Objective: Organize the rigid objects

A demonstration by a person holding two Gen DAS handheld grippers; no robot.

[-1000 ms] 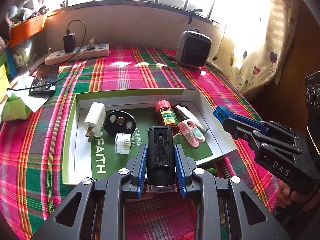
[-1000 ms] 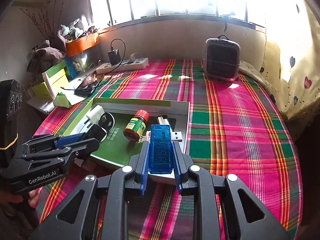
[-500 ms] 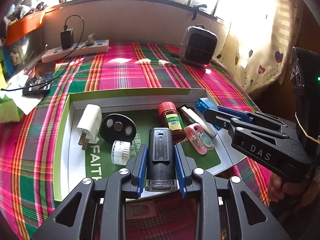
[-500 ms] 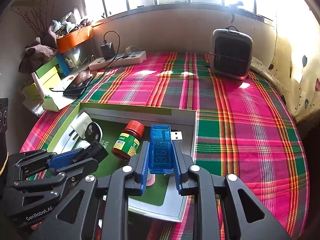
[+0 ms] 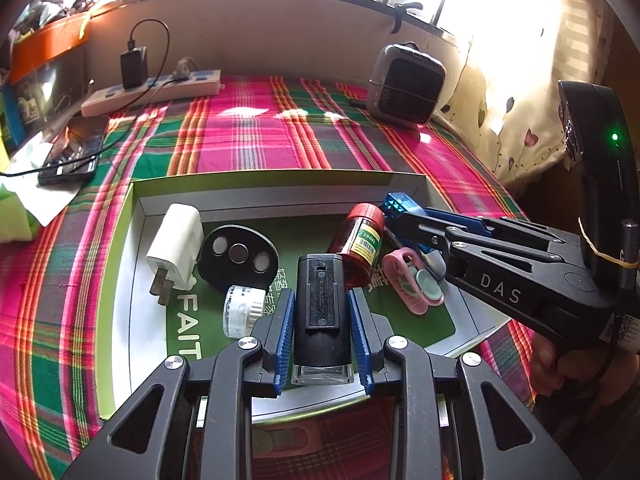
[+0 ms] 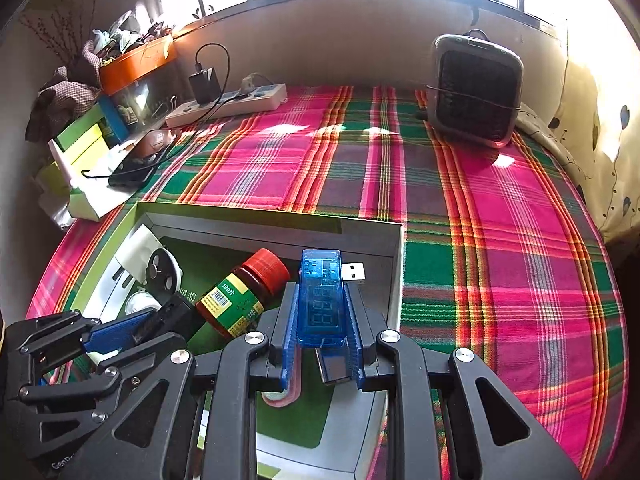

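My left gripper is shut on a black rectangular block, held low over the near side of the shallow grey tray with its green mat. In the tray lie a white plug adapter, a black oval disc, a white roll, a red-capped brown bottle and a pink clip. My right gripper is shut on a translucent blue USB meter above the tray's right far corner, beside the bottle. The left gripper shows at lower left.
A plaid cloth covers the table. At the back stand a grey fan heater and a white power strip with a black charger. A phone on its cable and boxes lie at the left. A curtain hangs at the right.
The right gripper has carried the blue USB meter leftward and down from the tray's right edge to above its far right corner. The left gripper has edged forward over the tray with the black block.
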